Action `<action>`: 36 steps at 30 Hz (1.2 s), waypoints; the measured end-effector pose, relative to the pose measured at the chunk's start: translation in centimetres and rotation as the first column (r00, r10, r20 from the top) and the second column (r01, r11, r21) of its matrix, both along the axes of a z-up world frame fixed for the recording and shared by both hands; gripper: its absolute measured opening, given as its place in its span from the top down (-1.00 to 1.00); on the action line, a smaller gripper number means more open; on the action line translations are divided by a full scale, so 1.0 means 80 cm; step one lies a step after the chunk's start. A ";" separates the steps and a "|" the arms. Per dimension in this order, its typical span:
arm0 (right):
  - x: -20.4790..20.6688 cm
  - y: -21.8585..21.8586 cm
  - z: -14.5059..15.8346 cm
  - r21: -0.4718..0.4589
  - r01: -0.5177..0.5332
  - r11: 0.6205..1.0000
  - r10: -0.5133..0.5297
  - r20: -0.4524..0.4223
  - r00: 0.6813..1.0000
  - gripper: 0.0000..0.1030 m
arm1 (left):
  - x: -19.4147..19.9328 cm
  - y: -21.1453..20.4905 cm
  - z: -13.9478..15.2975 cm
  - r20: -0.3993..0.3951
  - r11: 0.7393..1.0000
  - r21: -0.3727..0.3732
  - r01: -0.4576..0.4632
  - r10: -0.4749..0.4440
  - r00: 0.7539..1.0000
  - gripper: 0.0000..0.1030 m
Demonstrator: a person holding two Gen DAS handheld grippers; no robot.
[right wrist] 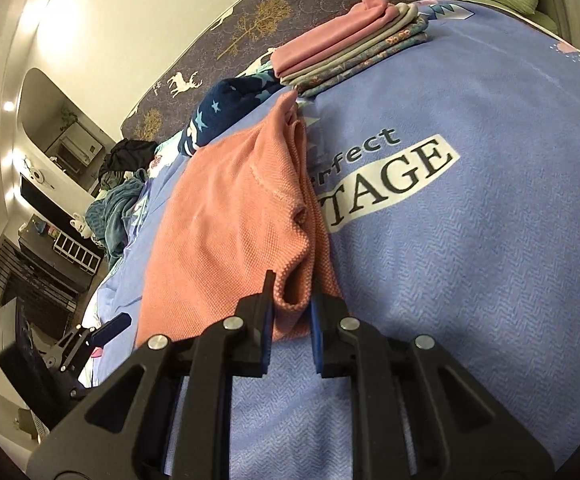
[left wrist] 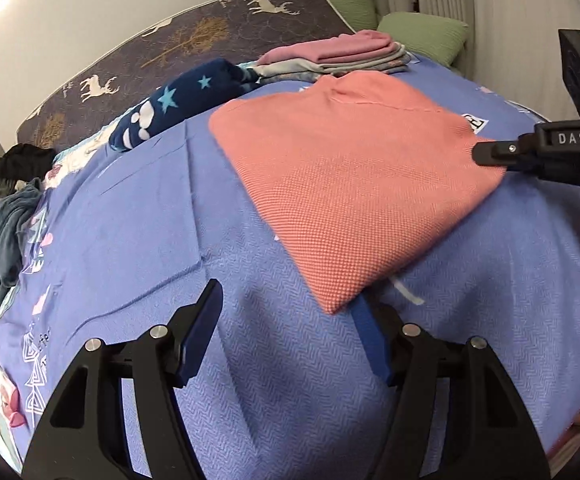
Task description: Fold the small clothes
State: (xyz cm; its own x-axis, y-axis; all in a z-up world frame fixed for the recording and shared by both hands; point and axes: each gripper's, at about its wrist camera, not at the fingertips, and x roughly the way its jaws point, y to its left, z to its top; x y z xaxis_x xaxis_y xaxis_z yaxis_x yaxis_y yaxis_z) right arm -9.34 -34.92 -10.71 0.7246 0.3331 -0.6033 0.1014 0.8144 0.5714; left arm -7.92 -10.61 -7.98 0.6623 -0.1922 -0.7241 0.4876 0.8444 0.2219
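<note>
Left wrist view: left gripper, jaws apart and empty, near corner of pink garment lying on blue bedspread.

Right wrist view: right gripper clamped on garment's bunched edge. Step: mid-fold; next, left likely grips the corner.

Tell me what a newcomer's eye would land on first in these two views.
The salmon-pink knit garment stands out, folded flat on the blue-violet bedspread. The right gripper is shut on the garment's near corner, while the left gripper is open over the bedspread by another corner. At the far edge of the bedspread sits a stack of folded clothes, with a navy star-print item to its left.
</note>
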 end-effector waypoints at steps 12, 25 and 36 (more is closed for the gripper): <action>0.001 0.001 0.001 -0.046 0.019 0.999 -0.019 -0.008 1.000 0.67 | 0.006 -0.027 0.000 0.016 1.000 -0.014 -0.014 0.014 1.000 -0.27; -0.002 -0.015 -0.007 -0.047 0.057 0.997 -0.058 -0.015 0.998 0.44 | 0.002 0.013 0.000 -0.057 0.991 -0.055 -0.118 0.115 0.992 -0.29; -0.015 -0.005 0.043 -0.151 0.067 0.986 -0.051 0.108 0.993 0.41 | -0.023 0.009 0.056 -0.041 0.982 -0.186 0.044 -0.053 0.998 0.98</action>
State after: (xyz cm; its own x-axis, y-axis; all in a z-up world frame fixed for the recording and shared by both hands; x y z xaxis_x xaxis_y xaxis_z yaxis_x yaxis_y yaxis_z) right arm -10.53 -35.33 -7.29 0.8014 0.1963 -0.5650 0.0992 0.8879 0.4491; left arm -9.72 -9.86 -3.48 0.6160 -0.3568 -0.7023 0.5351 0.8438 0.0407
